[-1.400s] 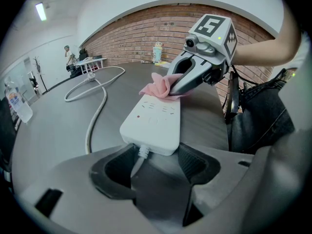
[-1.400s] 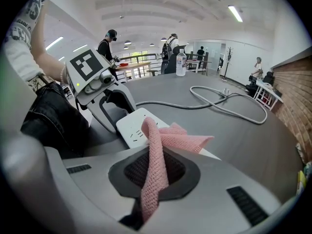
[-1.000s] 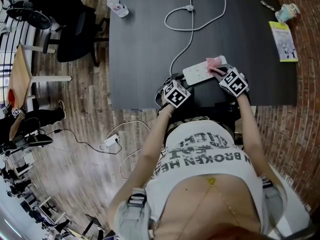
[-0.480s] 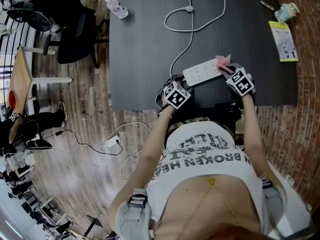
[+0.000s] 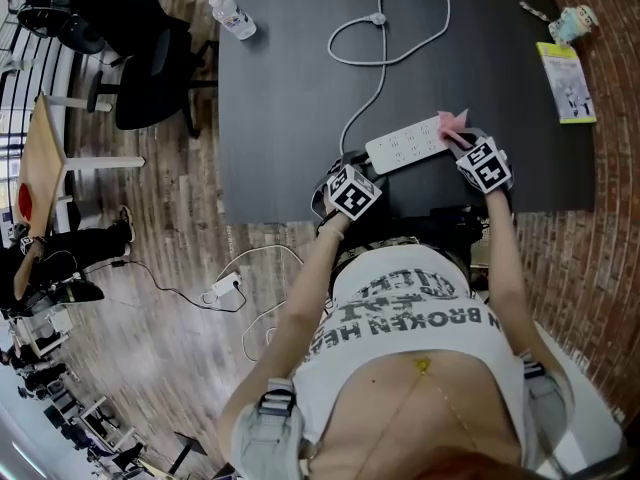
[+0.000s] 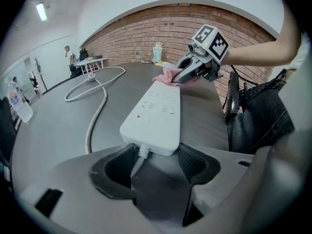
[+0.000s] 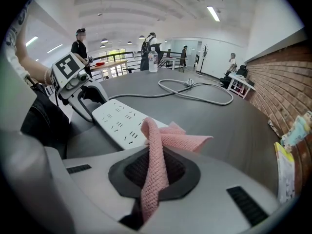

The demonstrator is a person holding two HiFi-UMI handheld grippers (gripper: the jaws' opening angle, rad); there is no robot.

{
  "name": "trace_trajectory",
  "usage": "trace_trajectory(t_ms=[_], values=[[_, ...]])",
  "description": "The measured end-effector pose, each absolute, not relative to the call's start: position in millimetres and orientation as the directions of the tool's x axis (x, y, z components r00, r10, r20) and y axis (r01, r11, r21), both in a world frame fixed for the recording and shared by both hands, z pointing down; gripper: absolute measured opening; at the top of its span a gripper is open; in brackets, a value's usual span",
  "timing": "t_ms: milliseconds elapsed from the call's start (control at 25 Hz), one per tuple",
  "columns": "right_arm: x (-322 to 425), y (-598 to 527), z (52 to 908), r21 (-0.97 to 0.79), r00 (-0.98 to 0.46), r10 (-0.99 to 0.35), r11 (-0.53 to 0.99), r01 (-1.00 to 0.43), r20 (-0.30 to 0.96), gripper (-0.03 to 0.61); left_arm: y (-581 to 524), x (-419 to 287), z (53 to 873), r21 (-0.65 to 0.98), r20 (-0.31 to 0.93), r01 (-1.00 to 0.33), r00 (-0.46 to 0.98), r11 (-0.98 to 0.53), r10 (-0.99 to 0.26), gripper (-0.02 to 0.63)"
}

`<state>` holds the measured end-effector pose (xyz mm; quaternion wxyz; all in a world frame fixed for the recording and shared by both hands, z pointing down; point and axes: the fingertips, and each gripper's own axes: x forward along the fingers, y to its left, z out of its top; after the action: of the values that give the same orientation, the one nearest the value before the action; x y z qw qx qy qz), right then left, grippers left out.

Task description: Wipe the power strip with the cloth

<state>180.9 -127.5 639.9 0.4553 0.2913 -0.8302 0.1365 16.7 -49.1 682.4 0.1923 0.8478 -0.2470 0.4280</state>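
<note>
The white power strip [image 5: 403, 146] lies on the dark table [image 5: 290, 108] near its front edge; its cord [image 5: 372, 78] loops toward the far side. My right gripper [image 5: 462, 140] is shut on the pink cloth [image 5: 455, 121], which rests at the strip's right end. In the right gripper view the cloth [image 7: 157, 145] drapes out of the jaws [image 7: 153, 179] onto the strip's end [image 7: 119, 123]. My left gripper [image 5: 365, 165] stands open at the strip's cord end [image 6: 153, 116], its jaws [image 6: 152, 165] either side of the cord. Whether they touch the strip I cannot tell.
A water bottle [image 5: 232, 13] lies at the table's far left corner. A yellow booklet [image 5: 566, 83], a small cup-like object [image 5: 575, 23] and a pen [image 5: 535, 10] sit at the far right. A black office chair [image 5: 150, 68] stands left of the table.
My right gripper has slid the pink cloth rightward along the strip to its right end. The left gripper and the strip have stayed put.
</note>
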Motion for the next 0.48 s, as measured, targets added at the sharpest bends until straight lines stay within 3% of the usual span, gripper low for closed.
trace_trajectory(t_ms=[480], values=[[179.9, -125.7, 641.8, 0.056, -0.408, -0.38, 0.784, -0.618, 0.83, 0.017, -47.1, 16.1, 683.0, 0.112, 0.82, -0.585, 0.511, -0.803, -0.258, 0.268]])
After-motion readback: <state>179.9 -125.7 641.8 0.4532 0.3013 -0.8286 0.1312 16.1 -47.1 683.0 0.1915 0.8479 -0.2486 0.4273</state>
